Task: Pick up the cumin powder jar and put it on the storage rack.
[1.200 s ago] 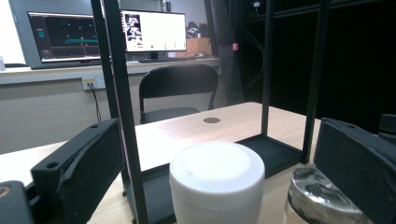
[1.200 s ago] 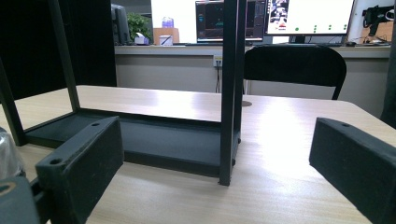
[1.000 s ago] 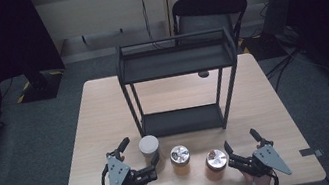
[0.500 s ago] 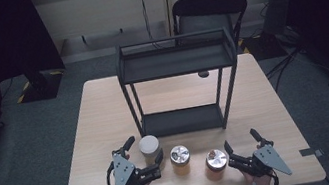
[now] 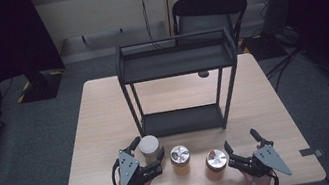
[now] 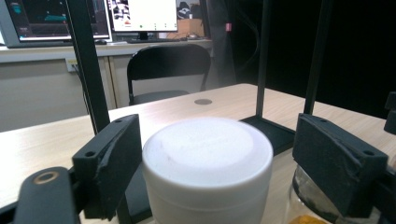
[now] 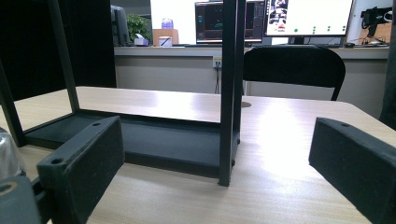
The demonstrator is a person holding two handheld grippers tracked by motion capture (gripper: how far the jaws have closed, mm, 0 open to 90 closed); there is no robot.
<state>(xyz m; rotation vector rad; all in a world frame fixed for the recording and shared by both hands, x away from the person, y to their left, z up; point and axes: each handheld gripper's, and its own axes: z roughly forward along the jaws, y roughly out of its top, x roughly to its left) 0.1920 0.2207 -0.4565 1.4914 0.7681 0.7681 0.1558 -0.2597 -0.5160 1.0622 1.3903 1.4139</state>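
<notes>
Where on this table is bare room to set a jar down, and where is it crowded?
Free: the table left of the black shelf rack, the strip to its right, and both rack shelves. Crowded: the front edge, where the white-lidded jar sits between the left gripper jaws beside two metal-lidded jars and the right gripper.

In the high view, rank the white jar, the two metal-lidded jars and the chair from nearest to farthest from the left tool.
1. White jar, between the left tool's jaws.
2. Middle metal-lidded jar, just to its right.
3. Right metal-lidded jar, by the right tool.
4. Chair, beyond the table's far edge.
</notes>
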